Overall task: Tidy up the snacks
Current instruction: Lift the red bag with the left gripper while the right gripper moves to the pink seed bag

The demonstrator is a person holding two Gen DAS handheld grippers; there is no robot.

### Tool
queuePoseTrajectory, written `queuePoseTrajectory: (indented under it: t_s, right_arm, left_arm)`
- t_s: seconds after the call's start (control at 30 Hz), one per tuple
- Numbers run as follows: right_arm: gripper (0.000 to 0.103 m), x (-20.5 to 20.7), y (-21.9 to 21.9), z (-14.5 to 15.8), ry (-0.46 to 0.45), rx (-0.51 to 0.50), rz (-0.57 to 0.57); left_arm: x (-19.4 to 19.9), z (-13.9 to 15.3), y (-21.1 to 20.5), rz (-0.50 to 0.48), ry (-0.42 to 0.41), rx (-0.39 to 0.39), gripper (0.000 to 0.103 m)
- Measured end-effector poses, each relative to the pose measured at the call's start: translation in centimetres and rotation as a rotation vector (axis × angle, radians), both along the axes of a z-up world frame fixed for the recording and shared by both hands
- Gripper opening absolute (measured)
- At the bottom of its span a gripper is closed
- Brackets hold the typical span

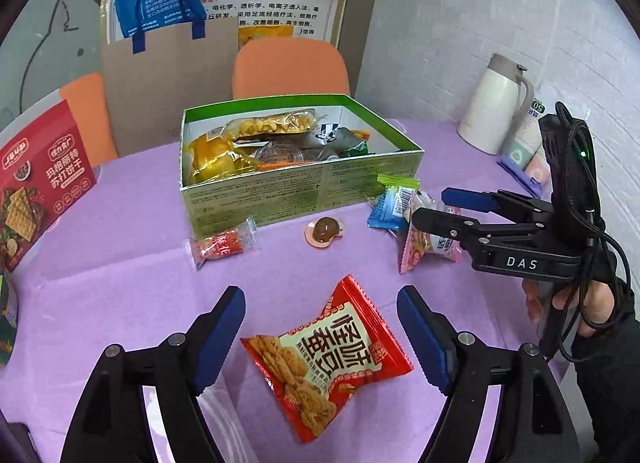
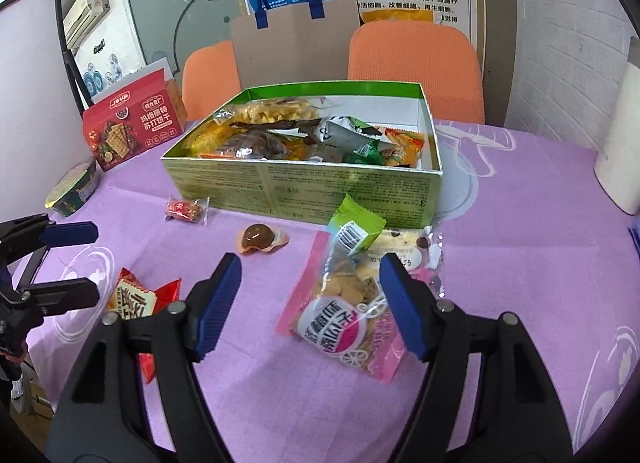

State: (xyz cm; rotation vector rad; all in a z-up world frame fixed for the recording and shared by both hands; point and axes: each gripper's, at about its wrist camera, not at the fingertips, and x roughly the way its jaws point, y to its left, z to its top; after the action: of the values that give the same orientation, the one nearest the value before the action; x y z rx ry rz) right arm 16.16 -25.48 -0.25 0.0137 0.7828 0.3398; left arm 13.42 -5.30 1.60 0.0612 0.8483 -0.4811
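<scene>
Both grippers poised before the green box [image 2: 304,187], which already holds a heap of packets. The left gripper [image 1: 320,337] stands wide, empty, straddling the red packet [image 1: 326,359] lying flat in front of the box. The right gripper [image 2: 310,309] is likewise wide, its right pad at the edge of the pink biscuit bag [image 2: 344,315] — this overlaps the green-ended bar [image 2: 356,233] nearer the box. Likely faults: pads sliding off slick film, or the bag dragging its neighbour along.
</scene>
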Motion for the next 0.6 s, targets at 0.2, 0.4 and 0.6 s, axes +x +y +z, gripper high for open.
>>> queuePoseTrajectory:
  t_s: [0.2, 0.4, 0.6]
  right_arm:
    - [0.078, -2.2, -0.2, -1.1, 0.046, -0.005, 0.048]
    - [0.078, -4.4, 0.1, -2.2, 0.124, 0.028, 0.116]
    - [0.078, -5.6, -0.1, -1.6, 0.110, 0.016, 0.104]
  left_arm:
    - [0.2, -3.2, -0.8, -0.042, 0.084, 0.033, 0.080]
    - [-2.2, -4.6, -0.8, -0.100, 0.129, 0.017, 0.080]
    - [-3.6, -3.2, -1.3, -0.113, 0.061, 0.081, 0.080]
